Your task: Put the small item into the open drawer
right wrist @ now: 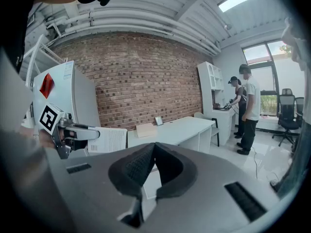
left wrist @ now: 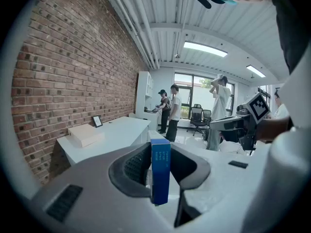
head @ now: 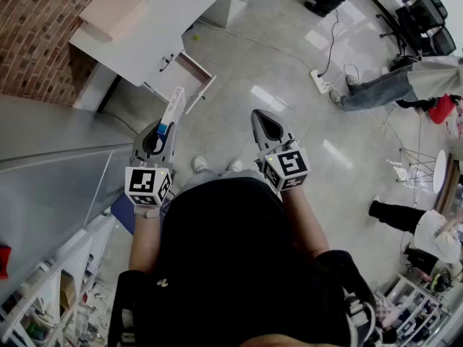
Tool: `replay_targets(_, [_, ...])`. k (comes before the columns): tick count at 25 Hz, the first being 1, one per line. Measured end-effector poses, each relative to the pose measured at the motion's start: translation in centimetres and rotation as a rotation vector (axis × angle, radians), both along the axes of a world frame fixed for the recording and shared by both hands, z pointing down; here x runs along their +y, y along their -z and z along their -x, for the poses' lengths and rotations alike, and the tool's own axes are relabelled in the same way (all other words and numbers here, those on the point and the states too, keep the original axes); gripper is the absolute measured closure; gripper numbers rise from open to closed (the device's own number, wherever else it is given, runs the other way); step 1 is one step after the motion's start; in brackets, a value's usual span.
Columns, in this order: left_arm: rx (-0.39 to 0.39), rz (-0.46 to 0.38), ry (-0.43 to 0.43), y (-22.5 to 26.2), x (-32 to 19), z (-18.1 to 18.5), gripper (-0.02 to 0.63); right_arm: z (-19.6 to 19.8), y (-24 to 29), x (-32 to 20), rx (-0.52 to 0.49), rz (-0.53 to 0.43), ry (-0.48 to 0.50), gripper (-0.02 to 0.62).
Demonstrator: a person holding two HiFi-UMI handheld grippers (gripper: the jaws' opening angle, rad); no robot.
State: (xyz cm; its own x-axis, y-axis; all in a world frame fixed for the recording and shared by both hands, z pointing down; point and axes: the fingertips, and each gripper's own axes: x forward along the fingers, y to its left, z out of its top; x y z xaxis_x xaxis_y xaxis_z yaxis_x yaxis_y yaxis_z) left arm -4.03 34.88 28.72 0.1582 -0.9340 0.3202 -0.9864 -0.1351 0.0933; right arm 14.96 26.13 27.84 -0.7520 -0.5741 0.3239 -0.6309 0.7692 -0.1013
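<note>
Holding the small blue-and-white cardboard box (left wrist: 160,171) clamped on its flat sides in the left gripper (head: 166,127), right gripper (right wrist: 153,152) closed and empty, open white desk drawer (head: 195,67) far left; box looks light, stiff, crushable, best gripped mid-body.

The left gripper (left wrist: 163,160) has its grey jaws closed on a slim blue rectangular carton (left wrist: 160,178), which stands upright and edge-on between them. Beyond, a long white bench (left wrist: 121,132) runs along a red brick wall (left wrist: 73,81); it carries a flat beige cardboard box (left wrist: 86,134) and a small dark picture frame (left wrist: 97,121). Three people stand further back by bright windows, near black office chairs (left wrist: 197,116). At the right, a hand holds up the right gripper (left wrist: 217,124).
</note>
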Motion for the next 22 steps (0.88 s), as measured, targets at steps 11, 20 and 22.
replay_targets(11, [0.039,0.01,-0.02,-1.8,2.0,4.9,0.509,5.0,-0.6,2.2,0.001,0.018,-0.059,0.583])
replay_targets(20, [0.051,0.044,-0.041,-3.6,-0.3,5.9,0.509,5.9,-2.1,0.0,0.022,0.038,-0.09,0.583])
replay_targets(22, [0.049,0.054,-0.031,-3.9,-1.4,6.3,0.509,6.2,-2.5,-1.3,0.021,0.042,-0.088,0.583])
